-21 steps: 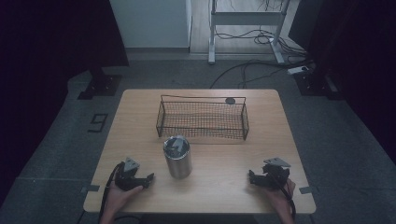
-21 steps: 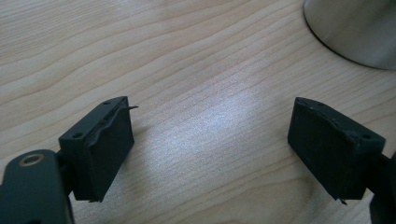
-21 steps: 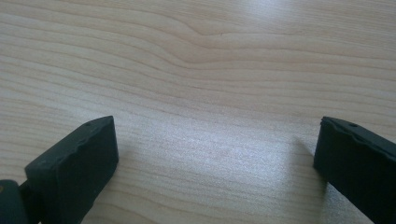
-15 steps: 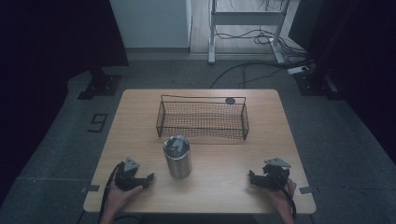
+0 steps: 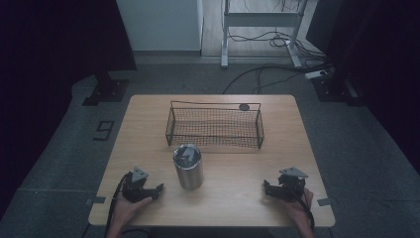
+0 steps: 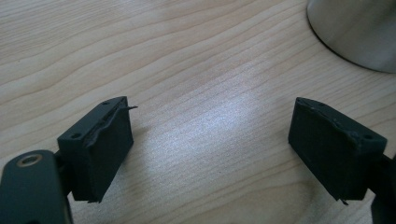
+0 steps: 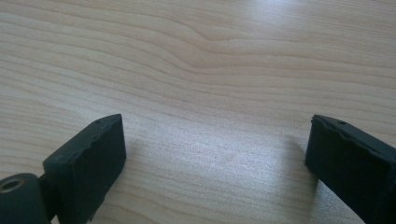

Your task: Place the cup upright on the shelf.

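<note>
I've got both tools low at the bottom of the high view, resting on the table (image 5: pixel 148 119): my left hand-held gripper (image 5: pixel 157 189) sits lower left, jaws spread with only bare wood between them, and my right hand-held gripper (image 5: pixel 267 189) sits lower right, jaws likewise spread wide over empty grain. Just beside the left one, a little toward the centre of the frame, stands the steel tumbler (image 5: pixel 188 166), upright, and its rounded base peeks into the upper right corner of the left gripper view (image 6: pixel 359 32). It looks rigid and smooth-walled, so I'd judge it slippery and fairly light, with something dark and indistinct inside that I can't make out. I'd take it across the middle of the body, pads square on opposite sides, since a grip near the rim could tip it. Farther up, mid-frame, the wire basket (image 5: pixel 171 124) waits, apart from the tumbler, with a small dark round thing (image 5: pixel 244 106) near its far rim.
</note>
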A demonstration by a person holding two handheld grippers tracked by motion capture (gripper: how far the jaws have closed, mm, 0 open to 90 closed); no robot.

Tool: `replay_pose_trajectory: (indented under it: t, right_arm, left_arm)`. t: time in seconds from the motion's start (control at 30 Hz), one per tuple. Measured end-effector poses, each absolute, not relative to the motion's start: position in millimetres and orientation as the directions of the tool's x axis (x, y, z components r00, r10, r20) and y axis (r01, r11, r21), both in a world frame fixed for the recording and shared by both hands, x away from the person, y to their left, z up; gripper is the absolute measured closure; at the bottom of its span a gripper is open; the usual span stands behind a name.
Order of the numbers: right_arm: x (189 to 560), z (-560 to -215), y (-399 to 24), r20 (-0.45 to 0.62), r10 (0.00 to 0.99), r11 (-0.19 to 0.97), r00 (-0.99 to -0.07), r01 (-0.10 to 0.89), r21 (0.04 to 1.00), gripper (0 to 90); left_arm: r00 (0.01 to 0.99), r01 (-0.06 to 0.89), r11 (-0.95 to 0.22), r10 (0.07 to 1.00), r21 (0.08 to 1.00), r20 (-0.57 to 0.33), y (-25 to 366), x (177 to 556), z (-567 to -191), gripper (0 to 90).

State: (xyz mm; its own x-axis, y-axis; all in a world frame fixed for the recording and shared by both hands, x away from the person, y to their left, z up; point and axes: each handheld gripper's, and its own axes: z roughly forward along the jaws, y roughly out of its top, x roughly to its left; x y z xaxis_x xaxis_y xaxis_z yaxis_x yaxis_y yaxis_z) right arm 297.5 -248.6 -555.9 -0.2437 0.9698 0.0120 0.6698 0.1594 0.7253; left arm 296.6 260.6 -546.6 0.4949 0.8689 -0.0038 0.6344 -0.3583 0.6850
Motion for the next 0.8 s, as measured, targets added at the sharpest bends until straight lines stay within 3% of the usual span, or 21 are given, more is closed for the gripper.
replay_pose_trajectory:
  t: [0.2, 0.8]
  right_arm:
    - [297, -556, -249, 0.014, 0.969, 0.161, -0.248, 0.669, 0.726, 5.1]
    - [295, -556, -253, 0.013, 0.973, 0.147, -0.229, 0.667, 0.730, 7.1]
  left_arm:
    - [0.480, 0.628, -0.341, 0.877, 0.700, -0.002, 259, 293, -545, 15.0]
    - [0.573, 0.529, -0.301, 0.816, 0.793, -0.073, 243, 279, -505, 14.7]
